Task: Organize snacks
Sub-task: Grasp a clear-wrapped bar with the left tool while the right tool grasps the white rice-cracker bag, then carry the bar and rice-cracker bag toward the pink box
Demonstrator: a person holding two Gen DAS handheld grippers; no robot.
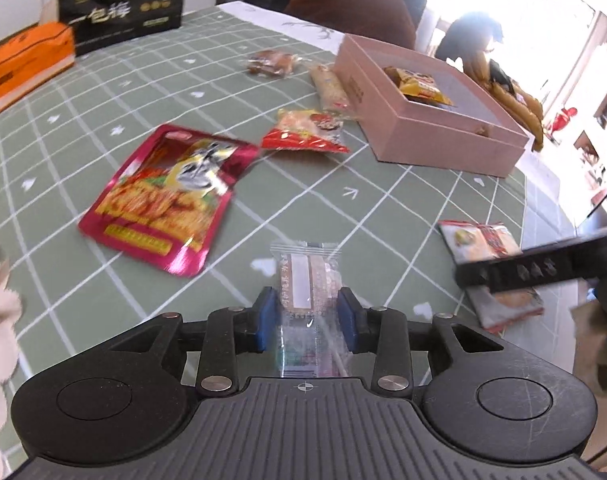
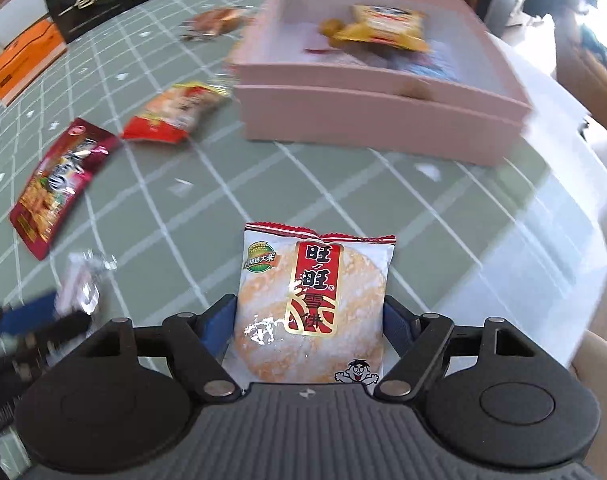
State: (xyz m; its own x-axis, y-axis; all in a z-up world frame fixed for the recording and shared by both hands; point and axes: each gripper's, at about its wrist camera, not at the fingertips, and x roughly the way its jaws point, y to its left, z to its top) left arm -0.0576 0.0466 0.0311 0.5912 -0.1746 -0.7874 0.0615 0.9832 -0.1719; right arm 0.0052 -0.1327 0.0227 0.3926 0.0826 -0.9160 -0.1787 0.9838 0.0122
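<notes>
Left wrist view: left gripper [image 1: 307, 316] straddles a clear bar packet [image 1: 305, 280], pads just clear of it. Right gripper [image 2: 309, 320] pinches a rice cracker [image 2: 309, 300] by its sides, likely bound for the pink box [image 2: 383, 120] at 12 o'clock.

Checked green tablecloth [image 1: 343, 216], brown chair [image 1: 355, 8] — background

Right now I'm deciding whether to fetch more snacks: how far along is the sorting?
Early. Done: only one yellow packet lies in the pink box. In hand: the rice cracker pack sits between the right gripper pads; the clear-wrapped bar lies between the left gripper pads, which don't press it. Left: the magenta pouch, red-orange packet and two wrapped snacks beyond.
</notes>
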